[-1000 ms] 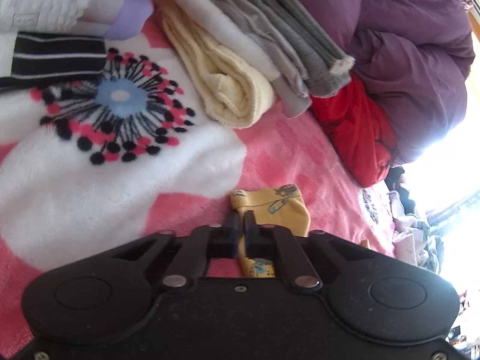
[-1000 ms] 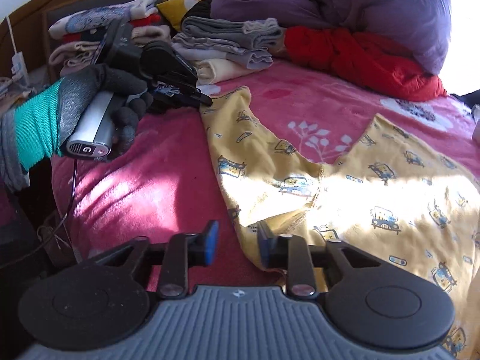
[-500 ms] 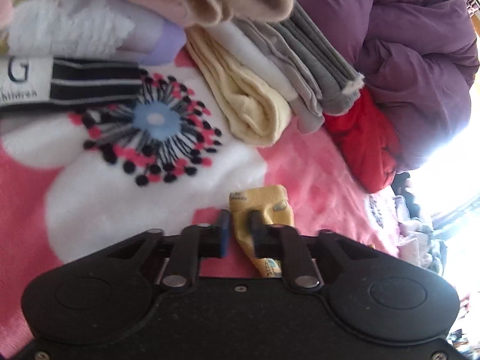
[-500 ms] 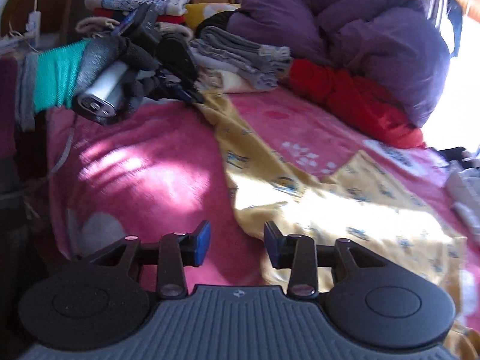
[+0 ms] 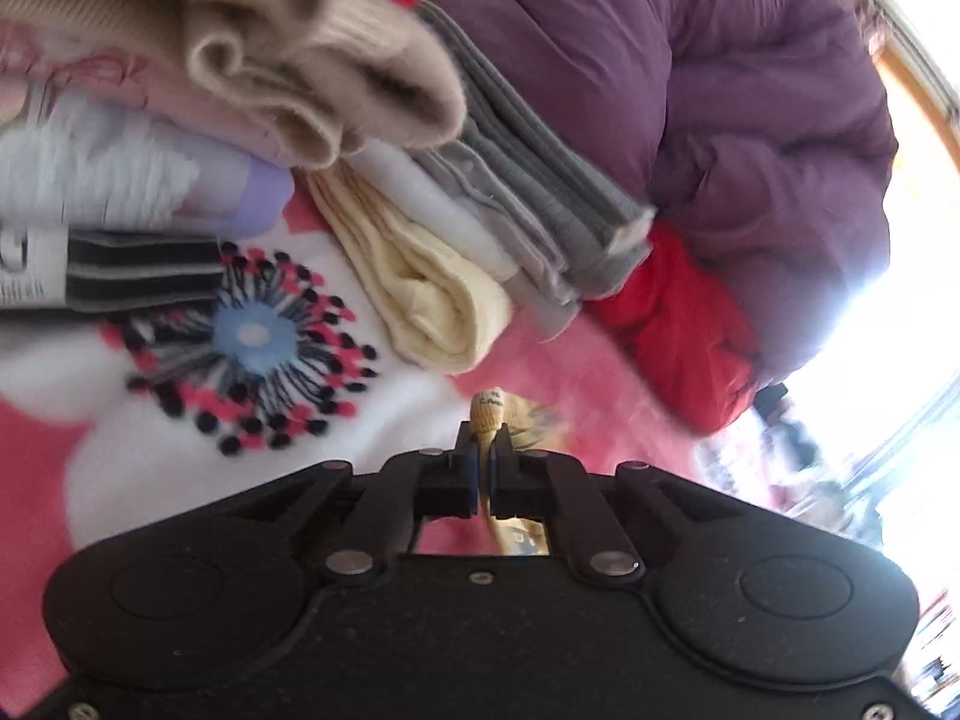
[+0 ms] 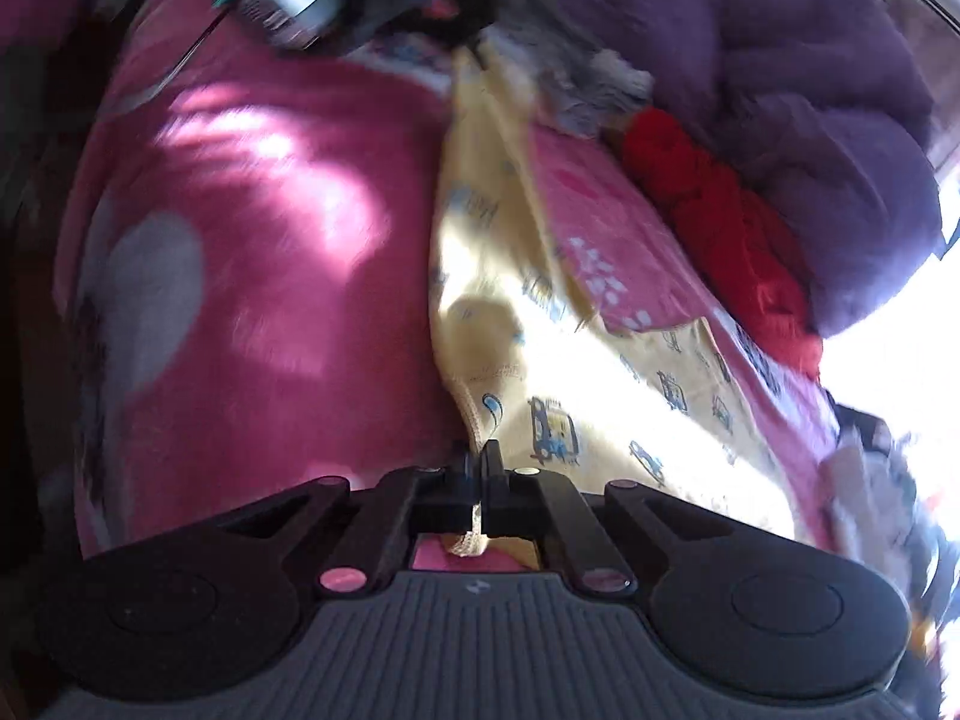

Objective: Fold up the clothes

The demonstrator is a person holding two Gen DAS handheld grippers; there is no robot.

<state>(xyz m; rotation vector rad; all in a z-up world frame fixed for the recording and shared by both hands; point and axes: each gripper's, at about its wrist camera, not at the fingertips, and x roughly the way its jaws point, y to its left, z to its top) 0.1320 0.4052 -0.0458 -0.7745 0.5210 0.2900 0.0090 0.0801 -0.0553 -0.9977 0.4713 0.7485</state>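
Yellow garment (image 6: 480, 276) stretched between 2 grippers, judged ready for folding. Left gripper (image 5: 485, 456) just closed, cuff pinched; right gripper (image 6: 478, 468) just closed, hem clamped.

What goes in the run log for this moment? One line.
left gripper: shut on yellow garment | right gripper: shut on yellow garment | fold: not yet done

The left gripper (image 5: 485, 455) had just pinched its jaws onto a bunched cuff of the yellow garment (image 5: 493, 411), which poked out ahead of the fingertips. Beyond it lay the pink flowered blanket (image 5: 252, 330). Folded clothes (image 5: 420, 288) were stacked farther ahead, with a purple duvet (image 5: 750, 138) off to the right.
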